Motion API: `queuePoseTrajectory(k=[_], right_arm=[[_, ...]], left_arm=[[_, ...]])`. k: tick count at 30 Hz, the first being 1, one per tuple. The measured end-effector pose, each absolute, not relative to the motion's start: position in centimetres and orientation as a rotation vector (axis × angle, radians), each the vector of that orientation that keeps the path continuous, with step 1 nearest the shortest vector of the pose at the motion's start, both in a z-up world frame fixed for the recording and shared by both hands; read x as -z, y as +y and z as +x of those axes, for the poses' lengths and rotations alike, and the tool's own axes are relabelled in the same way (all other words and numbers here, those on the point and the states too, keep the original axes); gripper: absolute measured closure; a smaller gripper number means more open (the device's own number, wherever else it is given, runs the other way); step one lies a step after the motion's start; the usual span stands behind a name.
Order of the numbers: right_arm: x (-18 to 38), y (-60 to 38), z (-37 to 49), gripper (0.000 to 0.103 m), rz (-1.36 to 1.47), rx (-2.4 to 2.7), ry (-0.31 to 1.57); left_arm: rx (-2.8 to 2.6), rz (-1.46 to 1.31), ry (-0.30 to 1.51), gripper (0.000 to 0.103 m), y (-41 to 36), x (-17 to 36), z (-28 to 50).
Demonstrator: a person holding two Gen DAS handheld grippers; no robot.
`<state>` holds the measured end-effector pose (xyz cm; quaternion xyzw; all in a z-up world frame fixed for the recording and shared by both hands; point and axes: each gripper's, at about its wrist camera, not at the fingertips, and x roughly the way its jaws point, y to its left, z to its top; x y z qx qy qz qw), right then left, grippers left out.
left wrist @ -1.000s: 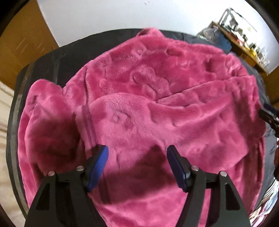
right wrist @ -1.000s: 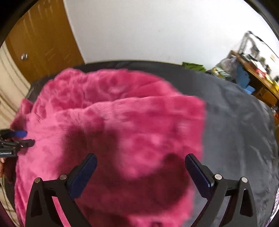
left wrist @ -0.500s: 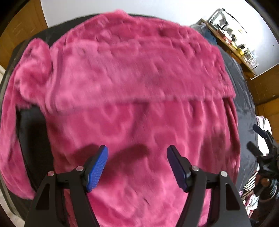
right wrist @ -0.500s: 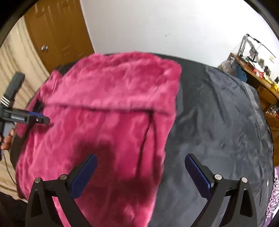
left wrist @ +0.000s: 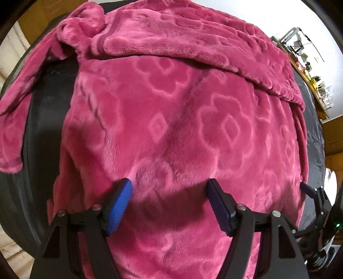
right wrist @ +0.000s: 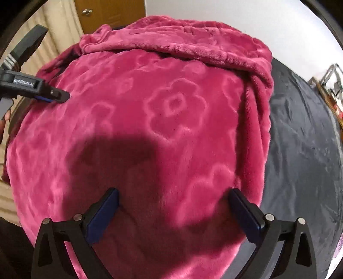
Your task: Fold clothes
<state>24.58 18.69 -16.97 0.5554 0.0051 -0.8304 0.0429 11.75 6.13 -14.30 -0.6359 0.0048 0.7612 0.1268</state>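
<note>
Robe (left wrist: 171, 120): plush pink fleece, embossed flowers, soft sheen. Cover (right wrist: 300, 150) under it: dark cloth, smooth, slightly creased. Left gripper (left wrist: 169, 203): matt black plastic, ribbed blue pads (left wrist: 120, 206), metal rivets. Door (right wrist: 107, 12): brown wood.

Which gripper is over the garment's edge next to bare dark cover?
The right gripper: the pink garment ends just beside its right finger, bare dark cover beyond. The left gripper has fleece under both fingers.

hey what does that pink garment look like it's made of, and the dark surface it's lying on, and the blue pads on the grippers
Pink garment: looks like plush fleece, matt and fuzzy, with flower shapes pressed into the pile.
Dark surface: seems a thin, smooth woven sheet, faintly shiny, with fine creases; the fibre can't be told.
Blue pads: probably rubber or soft plastic, matt, with a ribbed face on the left gripper.
</note>
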Motion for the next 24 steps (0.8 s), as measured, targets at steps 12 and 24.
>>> queuePoseTrajectory(k=[12,24], right_arm=[[13.8,16.1,26.5,0.000,1.554,2.564,0.070],[17.0,15.9,28.4,0.000,1.683,2.529,0.164]], left_arm=[[-2.187,-1.818,0.100,0.025,4.0,12.0,17.2],[-2.129,-1.622,0.156,0.025,1.4,13.4,21.6]])
